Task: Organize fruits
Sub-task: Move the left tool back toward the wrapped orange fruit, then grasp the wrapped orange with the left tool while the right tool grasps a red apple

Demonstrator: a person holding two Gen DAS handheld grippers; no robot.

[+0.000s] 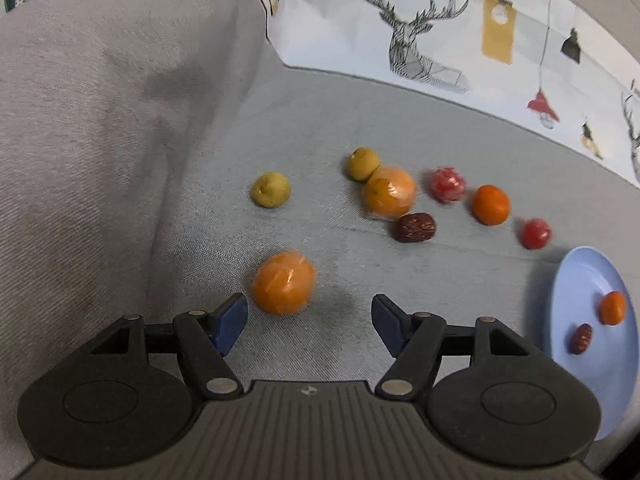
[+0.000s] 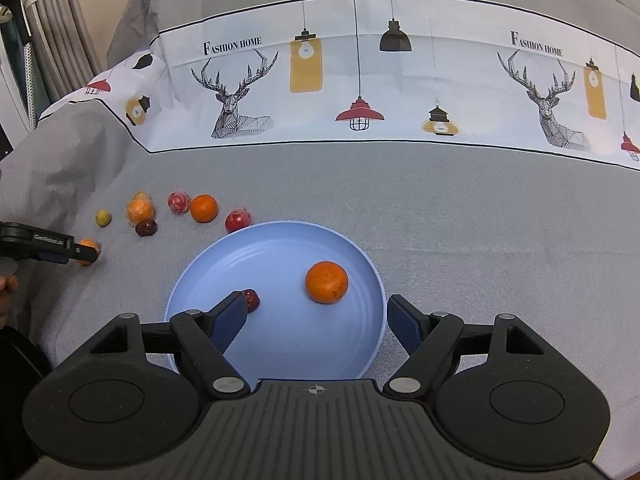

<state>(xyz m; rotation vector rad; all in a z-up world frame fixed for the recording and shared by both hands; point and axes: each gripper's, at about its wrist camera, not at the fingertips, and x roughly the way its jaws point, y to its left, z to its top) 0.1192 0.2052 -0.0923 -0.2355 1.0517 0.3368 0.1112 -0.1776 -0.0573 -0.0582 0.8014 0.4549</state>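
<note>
My left gripper (image 1: 309,322) is open just short of a wrapped orange (image 1: 283,283) on the grey cloth, empty. Beyond lie two yellow-green fruits (image 1: 271,189), another wrapped orange (image 1: 389,192), a dark red date (image 1: 413,227), two wrapped red fruits (image 1: 448,184) and a bare orange (image 1: 490,204). A blue plate (image 1: 576,280) at the right holds an orange (image 1: 613,308) and a date (image 1: 581,338). My right gripper (image 2: 316,322) is open and empty over the near part of the plate (image 2: 280,344), with the orange (image 2: 326,282) and date (image 2: 251,300) ahead of its fingers. The left gripper (image 2: 86,254) shows at the far left by the wrapped orange (image 2: 89,245).
A grey cloth (image 2: 460,240) covers the surface, with a white printed band (image 2: 360,80) of deer and lamps at the back. The cloth rises in a tall fold (image 1: 100,120) on the left. Curtains (image 2: 52,40) stand at the far left.
</note>
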